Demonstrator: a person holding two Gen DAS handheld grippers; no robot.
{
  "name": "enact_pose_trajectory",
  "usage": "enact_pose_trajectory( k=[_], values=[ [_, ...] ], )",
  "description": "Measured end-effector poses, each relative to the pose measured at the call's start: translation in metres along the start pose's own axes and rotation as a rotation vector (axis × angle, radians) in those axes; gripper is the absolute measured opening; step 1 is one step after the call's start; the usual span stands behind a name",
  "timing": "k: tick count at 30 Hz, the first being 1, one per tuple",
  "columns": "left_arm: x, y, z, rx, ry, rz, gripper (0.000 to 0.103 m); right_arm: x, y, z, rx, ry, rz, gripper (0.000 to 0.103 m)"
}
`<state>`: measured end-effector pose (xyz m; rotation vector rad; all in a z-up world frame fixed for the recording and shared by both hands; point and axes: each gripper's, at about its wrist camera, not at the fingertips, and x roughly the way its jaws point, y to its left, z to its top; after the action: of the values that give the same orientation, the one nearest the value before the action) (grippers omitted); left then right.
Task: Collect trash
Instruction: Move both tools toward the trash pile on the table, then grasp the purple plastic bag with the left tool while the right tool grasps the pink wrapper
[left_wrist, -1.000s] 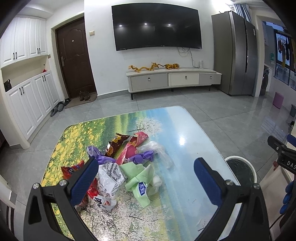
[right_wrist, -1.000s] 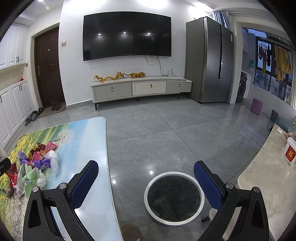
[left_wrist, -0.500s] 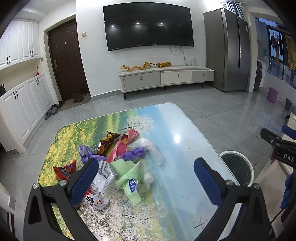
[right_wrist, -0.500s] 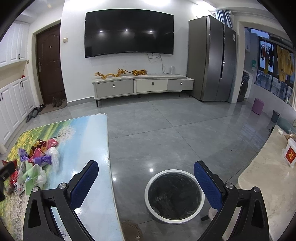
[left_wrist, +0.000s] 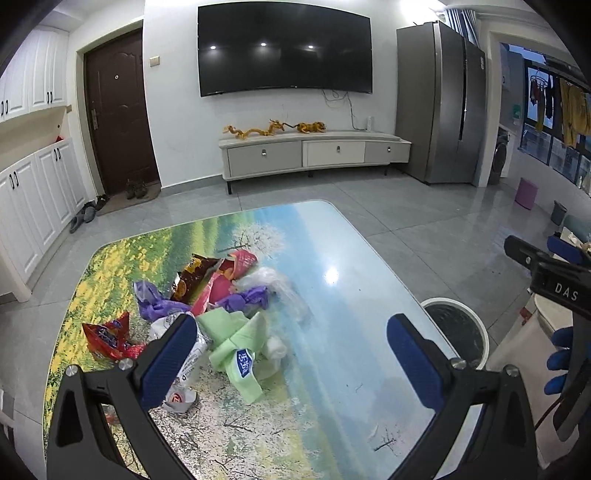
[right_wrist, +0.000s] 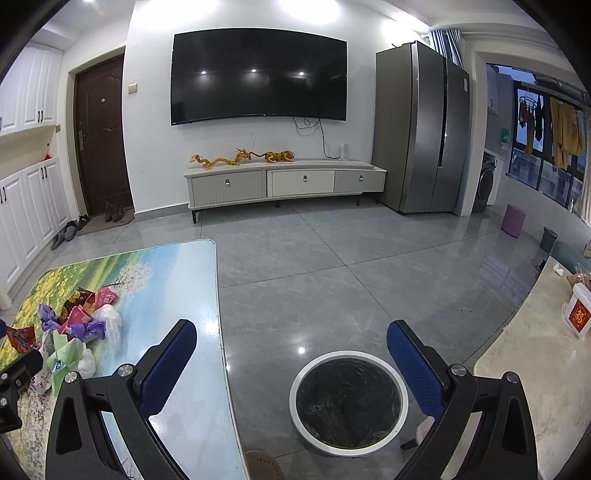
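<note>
Both jaws stood wide and empty, left gripper (left_wrist: 291, 354) above the trash (left_wrist: 221, 314) near the surface's (left_wrist: 332, 387) left edge, right gripper (right_wrist: 291, 358) over the floor bin (right_wrist: 349, 402), ready for transfer.

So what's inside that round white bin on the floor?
The white bin holds a dark liner, crumpled and wrinkled; no wrappers show in it. Its bottom is too dark to make out. The trash pile lies on the table.
</note>
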<state>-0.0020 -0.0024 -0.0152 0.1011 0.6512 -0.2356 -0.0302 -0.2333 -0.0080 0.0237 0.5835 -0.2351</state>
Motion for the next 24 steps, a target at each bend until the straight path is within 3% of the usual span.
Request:
enact_pose_trajectory(
  k=[24],
  values=[
    [0.015,-0.001,-0.016,0.029,0.039,-0.107,0.103,0.026,0.017,-0.002,-0.026,0.118,0.075,0.103]
  ],
)
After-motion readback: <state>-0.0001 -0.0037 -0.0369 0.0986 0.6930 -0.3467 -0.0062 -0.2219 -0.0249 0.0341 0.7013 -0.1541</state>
